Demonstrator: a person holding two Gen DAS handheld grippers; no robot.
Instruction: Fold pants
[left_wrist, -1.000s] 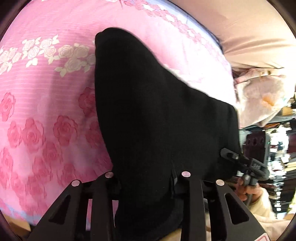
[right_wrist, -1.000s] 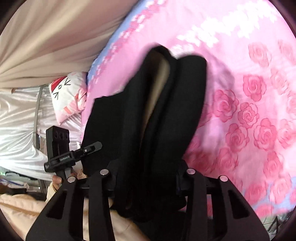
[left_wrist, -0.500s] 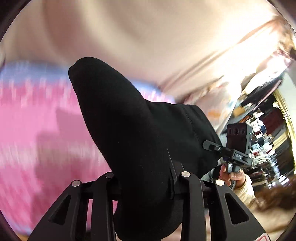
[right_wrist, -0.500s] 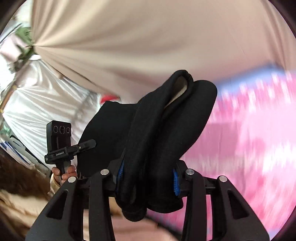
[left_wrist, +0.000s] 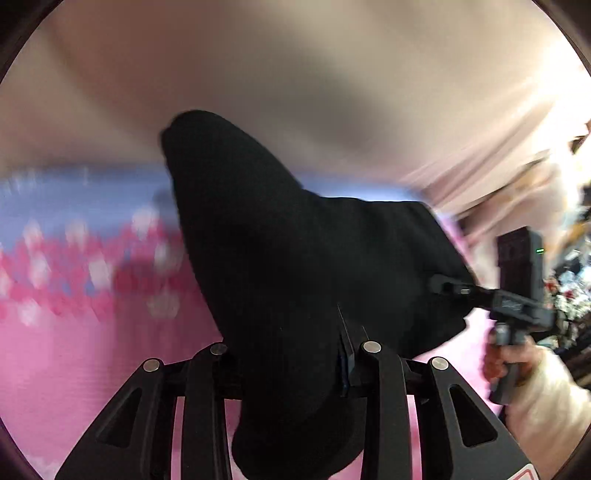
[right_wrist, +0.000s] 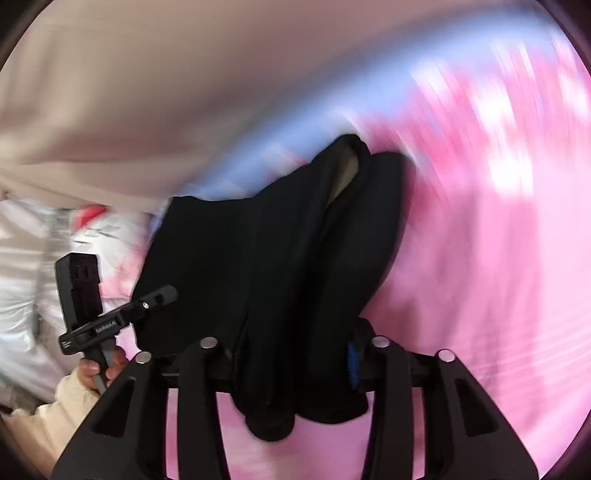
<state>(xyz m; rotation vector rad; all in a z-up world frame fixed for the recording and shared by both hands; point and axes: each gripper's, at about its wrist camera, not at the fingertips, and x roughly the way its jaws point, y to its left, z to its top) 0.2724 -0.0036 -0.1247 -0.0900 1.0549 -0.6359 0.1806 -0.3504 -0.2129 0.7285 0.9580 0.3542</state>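
Observation:
The black pants (left_wrist: 295, 258) hang bunched in the air over the pink bed, held at both ends. My left gripper (left_wrist: 295, 350) is shut on one thick fold of them. In the right wrist view the pants (right_wrist: 277, 258) show a pale lining at the top and fill my right gripper (right_wrist: 295, 343). Its jaws are opening, with the cloth still pressed between the pads. Each gripper shows in the other's view: the right gripper (left_wrist: 461, 288) at the pants' right corner, the left gripper (right_wrist: 155, 299) at their left corner, each in a hand with a cream sleeve.
A pink rose-print bedsheet (left_wrist: 74, 350) (right_wrist: 480, 295) with a blue border lies below, blurred by motion. A beige curtain (left_wrist: 295, 74) (right_wrist: 147, 92) fills the top of both views. A white and red pillow (right_wrist: 96, 229) and silvery plastic sheeting (right_wrist: 22, 277) are at the left.
Both grippers swung up with the pants, from facing the bed to facing the curtain. Now they tip back down, and more of the bed shows. Both grips have held.

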